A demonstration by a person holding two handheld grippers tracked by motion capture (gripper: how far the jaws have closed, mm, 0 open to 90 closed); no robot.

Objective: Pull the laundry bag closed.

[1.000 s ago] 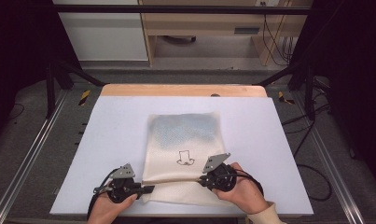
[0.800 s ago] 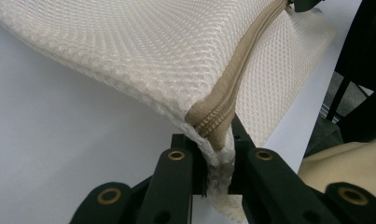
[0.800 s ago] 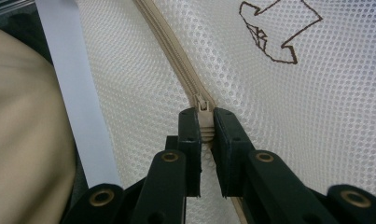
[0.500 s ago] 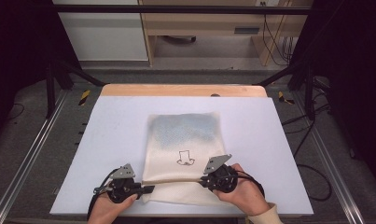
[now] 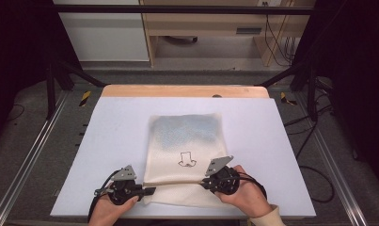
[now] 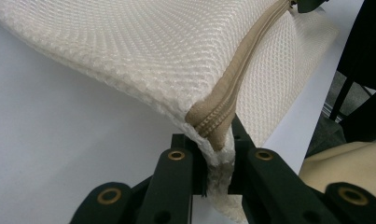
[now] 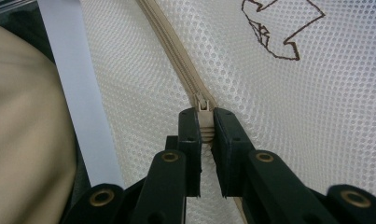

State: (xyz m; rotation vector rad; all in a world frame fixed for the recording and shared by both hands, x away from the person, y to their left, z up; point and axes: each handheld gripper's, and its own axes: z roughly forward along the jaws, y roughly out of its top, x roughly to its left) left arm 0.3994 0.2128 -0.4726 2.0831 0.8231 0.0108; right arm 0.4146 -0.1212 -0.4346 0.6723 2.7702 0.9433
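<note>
Cream mesh makes up the flat zippered laundry bag (image 5: 185, 155), which is laid on the white-topped bench (image 5: 107, 141) near its front edge. Its corner at the beige zipper's (image 6: 232, 84) end is pinched by the left gripper (image 6: 212, 161). The zipper's small beige pull tab (image 7: 204, 119) is clamped between the right gripper's (image 7: 205, 135) fingers.

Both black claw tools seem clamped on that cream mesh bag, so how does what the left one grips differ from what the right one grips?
The left gripper pinches the corner of the cream mesh zip bag, fabric and the end of the tan zipper tape bunched between its jaws. The right gripper pinches only the small cream zipper pull, partway along the zipper. The left one grips at the bag's edge, the right one farther in, near the brown outline drawing. Both are shut on the same zipper line.
</note>
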